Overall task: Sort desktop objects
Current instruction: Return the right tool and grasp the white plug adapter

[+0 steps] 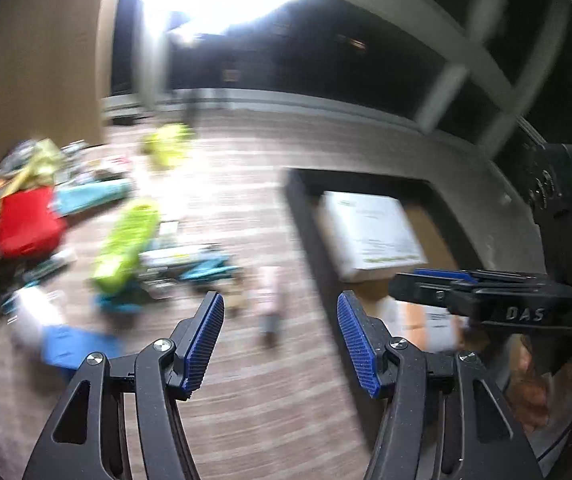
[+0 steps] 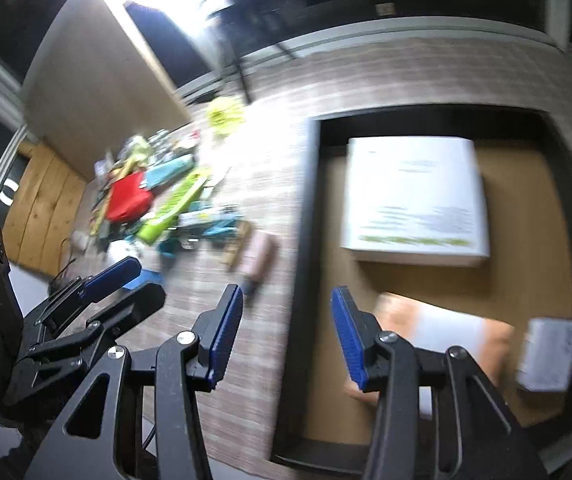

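Note:
Both views are smeared by motion. My left gripper (image 1: 280, 304) hangs open above the wood-grain desk (image 1: 246, 400) with nothing between its blue pads. My right gripper (image 2: 287, 296) is open and holds nothing; its right finger is over the black-rimmed tray (image 2: 305, 200). In the tray lie a white box (image 2: 413, 196), an orange-and-white packet (image 2: 445, 332) and a grey block (image 2: 549, 352). A heap of loose items lies to the left: a red pouch (image 2: 130, 196), a lime-green case (image 2: 174, 208) and teal pieces. A small pink object (image 2: 260, 256) lies near the tray's left rim.
In the left wrist view the right gripper (image 1: 405, 284) reaches in from the right over the tray (image 1: 305, 220). The left gripper (image 2: 146, 280) shows at the lower left of the right wrist view. A blue flat item (image 1: 74, 344) lies near the desk's front. A bright glare washes out the far desk.

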`<state>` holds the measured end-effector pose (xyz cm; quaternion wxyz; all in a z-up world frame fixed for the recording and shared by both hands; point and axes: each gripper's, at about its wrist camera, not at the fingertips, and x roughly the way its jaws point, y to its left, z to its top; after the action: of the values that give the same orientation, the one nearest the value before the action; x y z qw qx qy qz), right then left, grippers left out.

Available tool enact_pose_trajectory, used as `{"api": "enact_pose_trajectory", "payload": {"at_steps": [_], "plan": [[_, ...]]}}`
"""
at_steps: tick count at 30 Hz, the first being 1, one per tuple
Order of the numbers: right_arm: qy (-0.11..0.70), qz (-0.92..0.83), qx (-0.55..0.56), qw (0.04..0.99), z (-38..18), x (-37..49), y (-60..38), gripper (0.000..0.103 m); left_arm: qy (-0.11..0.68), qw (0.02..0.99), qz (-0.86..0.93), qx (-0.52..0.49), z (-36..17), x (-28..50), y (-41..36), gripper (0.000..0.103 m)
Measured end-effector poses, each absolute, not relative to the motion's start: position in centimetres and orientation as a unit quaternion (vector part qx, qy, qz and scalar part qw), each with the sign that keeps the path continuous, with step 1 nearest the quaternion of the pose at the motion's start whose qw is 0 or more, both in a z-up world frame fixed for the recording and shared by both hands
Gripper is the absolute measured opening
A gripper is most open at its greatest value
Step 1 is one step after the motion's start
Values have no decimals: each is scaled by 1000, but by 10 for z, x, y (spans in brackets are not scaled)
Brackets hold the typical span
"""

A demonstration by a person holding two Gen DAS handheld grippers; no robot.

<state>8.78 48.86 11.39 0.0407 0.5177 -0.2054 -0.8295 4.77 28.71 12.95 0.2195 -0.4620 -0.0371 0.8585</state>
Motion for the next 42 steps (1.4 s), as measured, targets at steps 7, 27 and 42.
{"api": "enact_pose_trajectory", "payload": {"at_steps": [7, 27, 42], "plan": [[-169, -822, 528, 128, 115, 33, 390, 46, -100, 122, 867, -472, 112, 39, 179, 56], [-91, -750, 614, 228, 60, -68, 227, 47, -195, 86, 837, -505, 47, 17, 92, 56], [-90, -729, 637, 235, 32, -77, 212, 53, -211, 103, 826, -513, 27, -1, 102, 46]]}}
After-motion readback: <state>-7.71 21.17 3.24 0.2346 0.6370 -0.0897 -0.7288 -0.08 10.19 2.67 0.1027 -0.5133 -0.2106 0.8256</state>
